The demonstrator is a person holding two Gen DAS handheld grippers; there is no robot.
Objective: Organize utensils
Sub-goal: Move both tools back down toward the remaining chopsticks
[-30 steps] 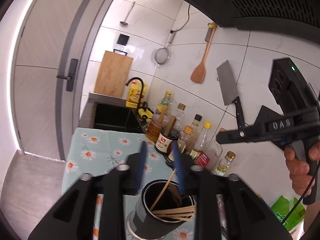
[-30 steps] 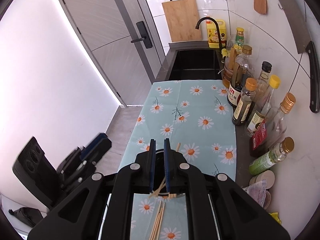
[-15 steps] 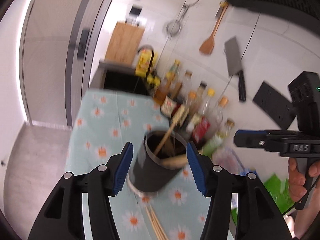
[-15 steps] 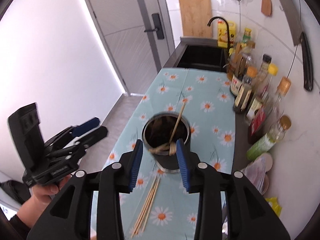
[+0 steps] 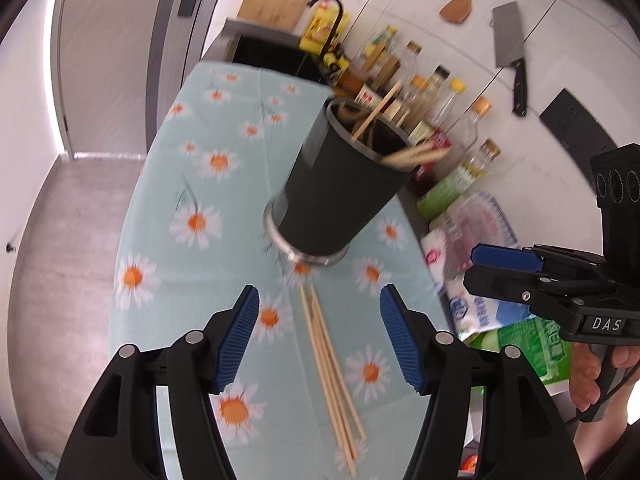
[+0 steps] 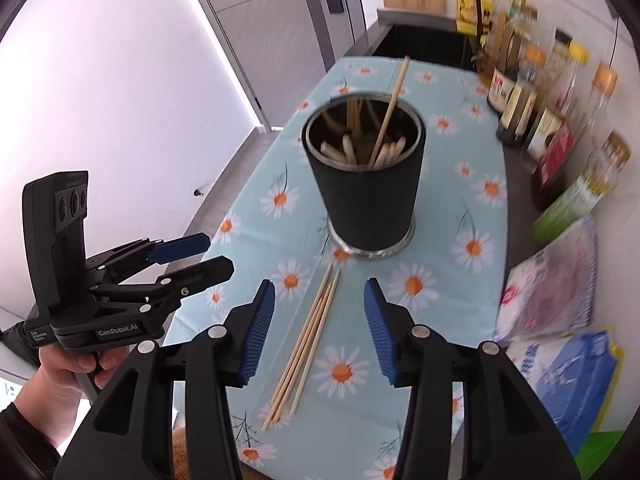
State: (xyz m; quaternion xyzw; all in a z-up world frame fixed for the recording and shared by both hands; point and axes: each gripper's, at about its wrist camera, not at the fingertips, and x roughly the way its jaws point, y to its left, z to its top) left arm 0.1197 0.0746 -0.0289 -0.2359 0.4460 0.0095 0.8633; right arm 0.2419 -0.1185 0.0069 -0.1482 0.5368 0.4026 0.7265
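A black utensil cup (image 5: 340, 184) (image 6: 368, 184) stands on the daisy-print cloth (image 5: 192, 184) (image 6: 472, 216), with wooden utensils and one long chopstick (image 6: 390, 112) leaning out of it. Several loose chopsticks (image 5: 332, 368) (image 6: 308, 340) lie on the cloth just in front of the cup. My left gripper (image 5: 318, 334) hangs above them, jaws opening, nothing between the blue pads. My right gripper (image 6: 320, 328) also hovers over the chopsticks, jaws opening and empty. Each gripper shows in the other's view, the right gripper (image 5: 520, 268) at the right edge and the left gripper (image 6: 188, 254) at the left.
Sauce and oil bottles (image 5: 436, 112) (image 6: 552, 112) line the wall side. Plastic food bags (image 5: 480, 240) (image 6: 560, 320) lie at the near right. A black sink (image 5: 272, 54) sits beyond the cloth. A cleaver (image 5: 510, 48) and wooden spatula (image 5: 460, 4) hang on the tiles.
Both grippers backed away from the cup's mouth and dropped toward the cloth, tilting down. Their jaws opened wider. The loose chopsticks came into view below them.
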